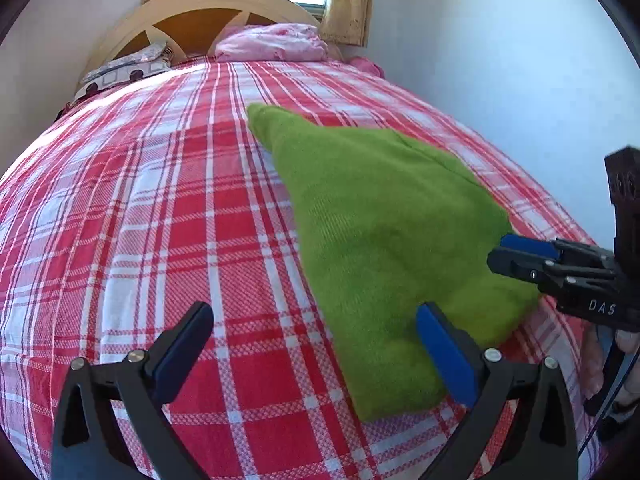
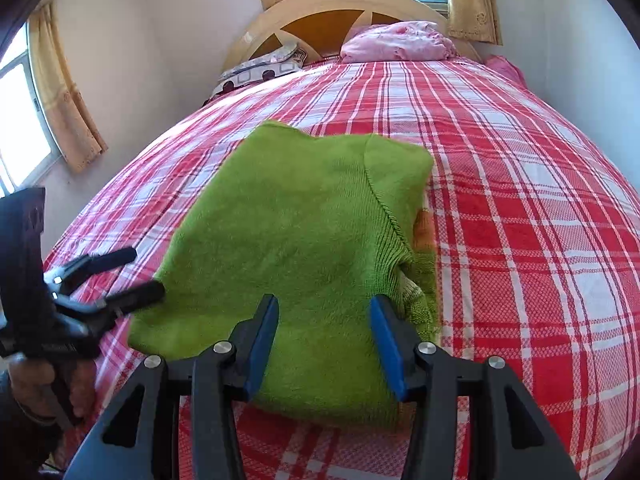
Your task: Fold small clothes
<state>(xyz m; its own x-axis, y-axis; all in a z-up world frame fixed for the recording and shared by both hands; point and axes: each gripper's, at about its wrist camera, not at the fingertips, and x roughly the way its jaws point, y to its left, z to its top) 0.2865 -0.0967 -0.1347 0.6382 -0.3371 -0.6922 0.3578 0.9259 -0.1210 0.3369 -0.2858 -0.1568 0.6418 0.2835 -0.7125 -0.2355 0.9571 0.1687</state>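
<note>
A green knitted garment [image 1: 372, 224] lies folded flat on the red and white plaid bedspread [image 1: 160, 220]; in the right wrist view the garment [image 2: 292, 240] fills the middle, with a ribbed seam on its right side. My left gripper [image 1: 316, 344] is open at the garment's near left edge, its right finger over the cloth. It shows at the left of the right wrist view [image 2: 140, 276]. My right gripper [image 2: 324, 340] is open just above the garment's near edge, holding nothing. It shows at the right of the left wrist view [image 1: 500, 252].
A pink bundle of bedding [image 2: 396, 42] and a patterned pillow [image 2: 260, 70] lie by the wooden headboard [image 2: 340, 4]. A white wall [image 1: 500, 60] runs along the bed's right side. A curtained window [image 2: 24, 120] is at the left.
</note>
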